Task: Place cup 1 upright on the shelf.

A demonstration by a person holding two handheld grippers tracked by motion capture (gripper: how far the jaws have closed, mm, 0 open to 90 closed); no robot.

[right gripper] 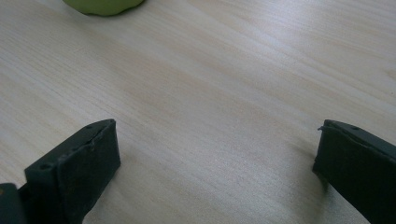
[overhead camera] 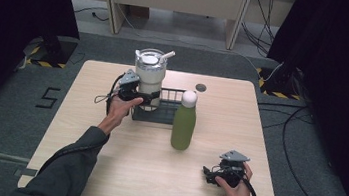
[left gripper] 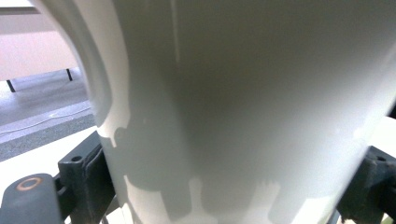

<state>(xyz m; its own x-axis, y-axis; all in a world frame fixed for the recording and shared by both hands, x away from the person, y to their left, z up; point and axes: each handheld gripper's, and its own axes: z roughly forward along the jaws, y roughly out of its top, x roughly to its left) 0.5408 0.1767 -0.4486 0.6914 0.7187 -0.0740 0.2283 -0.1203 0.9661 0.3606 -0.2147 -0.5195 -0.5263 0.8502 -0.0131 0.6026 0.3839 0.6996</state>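
Up close, the left gripper [overhead camera: 148, 98] clamps the white tumbler [left gripper: 243, 107], standing in the black rack [overhead camera: 170, 113] at frame centre; overhead, the right gripper [overhead camera: 211, 173] rests spread, lower right on the worktop [overhead camera: 154, 166].

The high view was evenly lit from above on the pale table [overhead camera: 153, 176], while dark curtains [overhead camera: 18, 3] at both sides fell almost to black and the whole frame looked soft and low in detail. In the left gripper view the white tumbler [left gripper: 243, 93] stood too close to be sharp, with a broad grey shadow down its middle and brighter edges. The right gripper view was bright, its wood grain fairly clear, the green bottle [right gripper: 102, 5] at the top edge blurred, and soft shadows lay beside the jaws.
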